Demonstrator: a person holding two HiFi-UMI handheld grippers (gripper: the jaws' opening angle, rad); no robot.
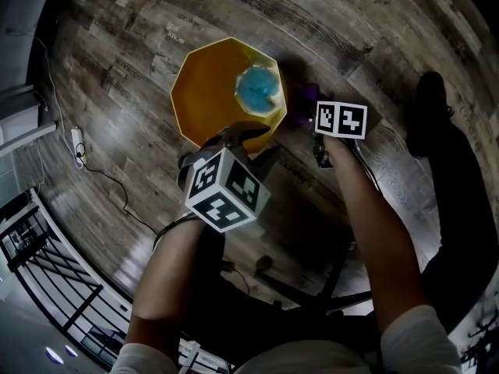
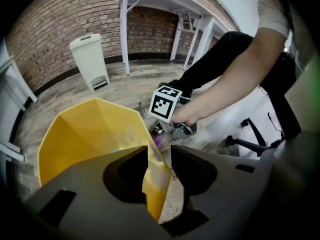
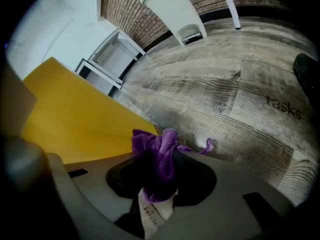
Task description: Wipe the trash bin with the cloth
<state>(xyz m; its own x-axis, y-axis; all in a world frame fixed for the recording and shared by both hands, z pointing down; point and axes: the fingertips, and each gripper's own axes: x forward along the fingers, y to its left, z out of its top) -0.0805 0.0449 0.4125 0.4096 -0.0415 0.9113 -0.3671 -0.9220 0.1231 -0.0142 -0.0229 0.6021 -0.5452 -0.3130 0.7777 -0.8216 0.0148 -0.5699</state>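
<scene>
The right gripper [image 3: 159, 156] is clamping its jaws on the purple cloth [image 3: 155, 140] beside the yellow trash bin [image 1: 207, 92] on the floor. The left gripper [image 2: 159, 154] is holding its jaws apart astride the rim. Wiping is seemingly about to begin, which calls for pressing the cloth onto the wall.

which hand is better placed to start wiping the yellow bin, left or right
Right. The right hand-held gripper is clamped on the purple cloth beside the outer wall of the yellow bin; the left hand-held gripper straddles the rim without cloth.

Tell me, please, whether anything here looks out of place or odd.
Only one thing: a light-blue round object lies inside the yellow trash bin, toward its right side in the head view. What it is I cannot tell. Nothing looks spilled or damaged.
</scene>
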